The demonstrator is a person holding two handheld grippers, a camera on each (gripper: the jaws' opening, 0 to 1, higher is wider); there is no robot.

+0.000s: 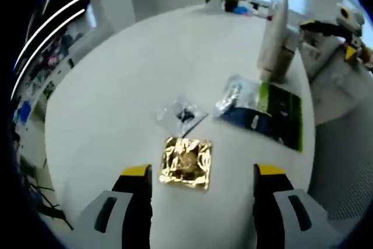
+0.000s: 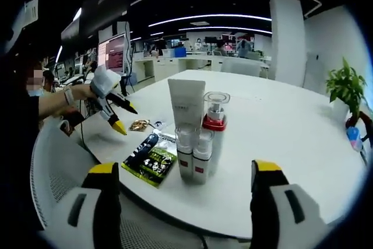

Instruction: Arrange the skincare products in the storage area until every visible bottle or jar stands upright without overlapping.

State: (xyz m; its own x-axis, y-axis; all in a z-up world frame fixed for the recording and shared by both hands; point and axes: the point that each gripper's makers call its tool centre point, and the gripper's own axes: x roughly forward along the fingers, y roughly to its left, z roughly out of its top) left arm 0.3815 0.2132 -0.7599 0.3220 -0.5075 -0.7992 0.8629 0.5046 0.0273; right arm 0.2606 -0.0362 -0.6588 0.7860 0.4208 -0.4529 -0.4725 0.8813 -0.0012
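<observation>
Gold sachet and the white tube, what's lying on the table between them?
In the left gripper view, two clear packets and a dark-and-green pouch lie between the gold sachet and white tube.

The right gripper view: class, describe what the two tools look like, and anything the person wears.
The right tool has two broad grey jaws with black inner faces, dark oval slots and yellow tips. The left tool, seen further off, has a pale grey body and slim black jaws tipped yellow. The person's hand holding it wears a light wristband below a dark sleeve.
</observation>
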